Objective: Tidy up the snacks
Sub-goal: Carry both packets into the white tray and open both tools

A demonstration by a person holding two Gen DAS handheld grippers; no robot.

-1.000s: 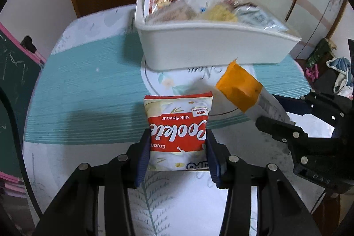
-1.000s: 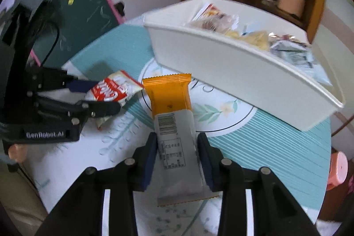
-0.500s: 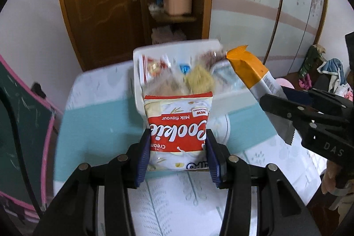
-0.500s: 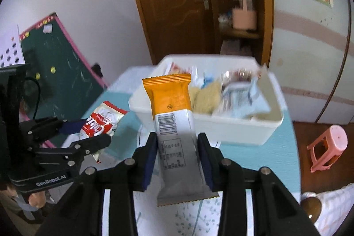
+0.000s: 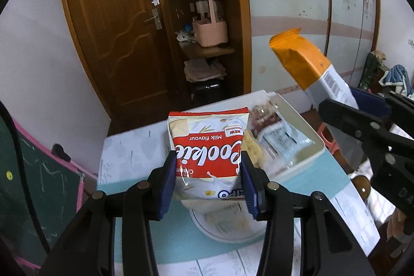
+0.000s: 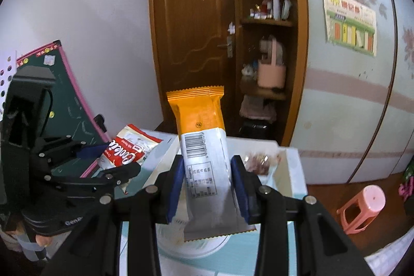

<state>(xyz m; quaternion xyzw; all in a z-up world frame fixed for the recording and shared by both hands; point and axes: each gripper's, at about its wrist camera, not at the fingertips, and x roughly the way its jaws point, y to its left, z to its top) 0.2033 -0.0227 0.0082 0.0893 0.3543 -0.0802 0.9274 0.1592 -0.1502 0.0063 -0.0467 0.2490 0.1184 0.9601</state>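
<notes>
Both of your grippers have risen since a second ago, so the packets that were low over the table now hang above the white bin (image 5: 308, 136) with the brown door (image 5: 111, 25) behind them. Your left gripper (image 5: 208, 176) has its blue pads pressed against both sides of the red-and-white cookie packet (image 5: 208, 149), held upright over the bin's near-left end. Your right gripper (image 6: 207, 177) is clamped on the white lower half of the orange-topped snack bar (image 6: 203, 146), upright just right of the cookie packet, over the bin, where other wrapped snacks (image 5: 271, 131) lie.
</notes>
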